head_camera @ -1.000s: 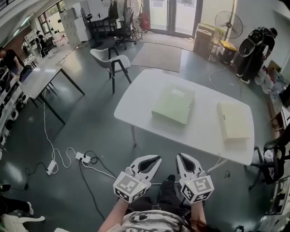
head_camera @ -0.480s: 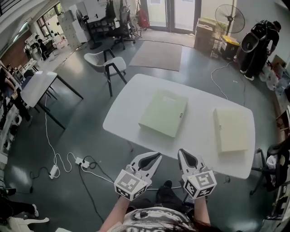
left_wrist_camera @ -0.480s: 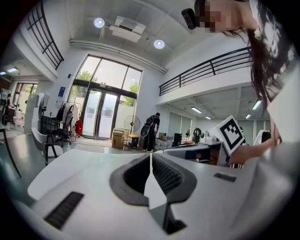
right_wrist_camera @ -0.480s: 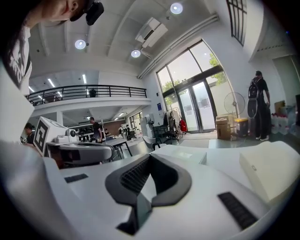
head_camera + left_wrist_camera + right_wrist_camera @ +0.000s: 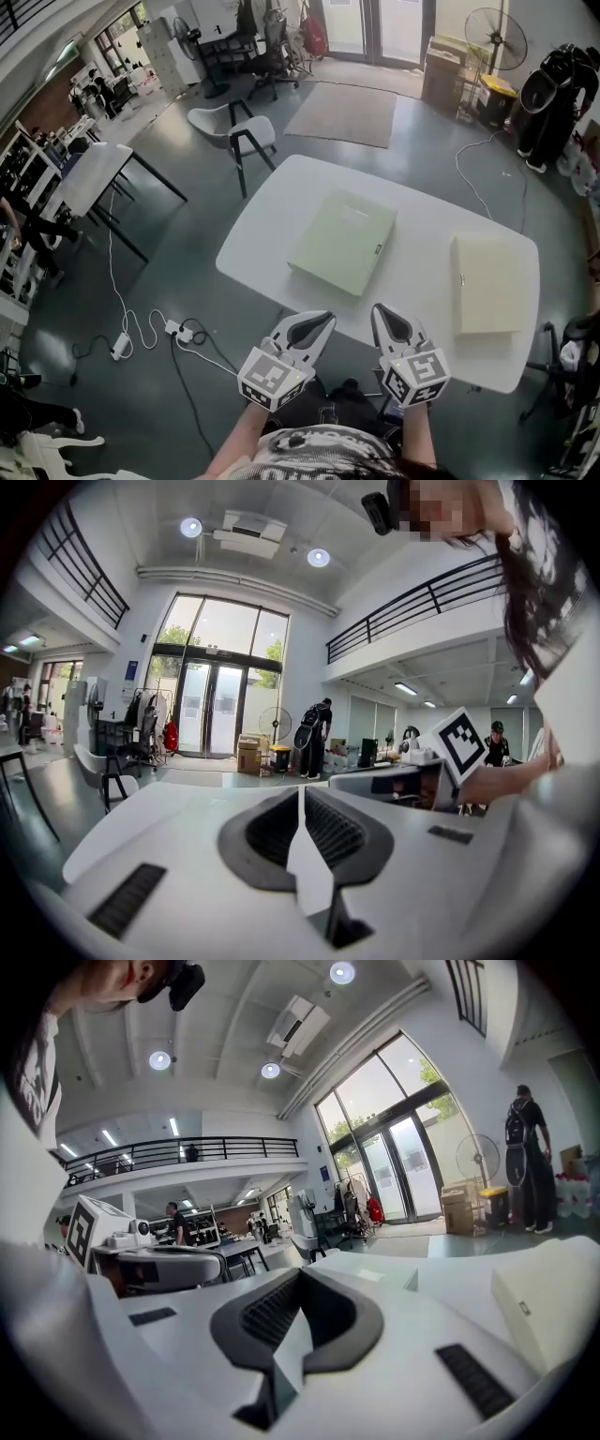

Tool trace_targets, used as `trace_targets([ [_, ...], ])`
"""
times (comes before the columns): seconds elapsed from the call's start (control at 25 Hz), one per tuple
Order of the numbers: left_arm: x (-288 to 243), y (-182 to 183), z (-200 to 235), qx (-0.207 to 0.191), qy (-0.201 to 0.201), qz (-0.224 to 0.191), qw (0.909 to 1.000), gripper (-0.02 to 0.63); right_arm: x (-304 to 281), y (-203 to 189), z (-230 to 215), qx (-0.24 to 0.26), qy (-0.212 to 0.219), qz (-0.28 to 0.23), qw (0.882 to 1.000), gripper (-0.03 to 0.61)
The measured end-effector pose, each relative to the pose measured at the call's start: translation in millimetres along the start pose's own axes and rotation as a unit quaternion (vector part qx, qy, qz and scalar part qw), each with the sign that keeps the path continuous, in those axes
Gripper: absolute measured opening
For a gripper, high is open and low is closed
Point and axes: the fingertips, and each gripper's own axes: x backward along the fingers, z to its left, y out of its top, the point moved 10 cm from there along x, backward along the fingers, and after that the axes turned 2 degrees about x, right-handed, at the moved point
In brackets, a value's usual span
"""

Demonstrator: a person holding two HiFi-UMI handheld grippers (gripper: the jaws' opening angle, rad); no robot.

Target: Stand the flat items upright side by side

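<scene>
Left hand-held gripper short of green box

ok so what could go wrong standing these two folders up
1. The green folder and cream folder lie flat on the table, and the left gripper and right gripper have shut jaws. A folder may slide rather than tip when its edge is pried.
2. The cream folder lies near the table's right edge, so a push could send it off.
3. The folders lie apart, so one stood alone could topple.
</scene>
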Motion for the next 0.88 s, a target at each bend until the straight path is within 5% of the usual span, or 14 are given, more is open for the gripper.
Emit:
trace_targets([
  [0.76,-52,-6,77,0.025,-0.004,0.038,0.999,0.023,-70,1,-41,-0.025,-0.022,0.023,0.999,-0.003],
  [0.88,-65,-8,104,0.031,-0.015,0.054,0.998,0.084,-93,3,-50,-0.037,-0.032,0.031,0.998,-0.003],
])
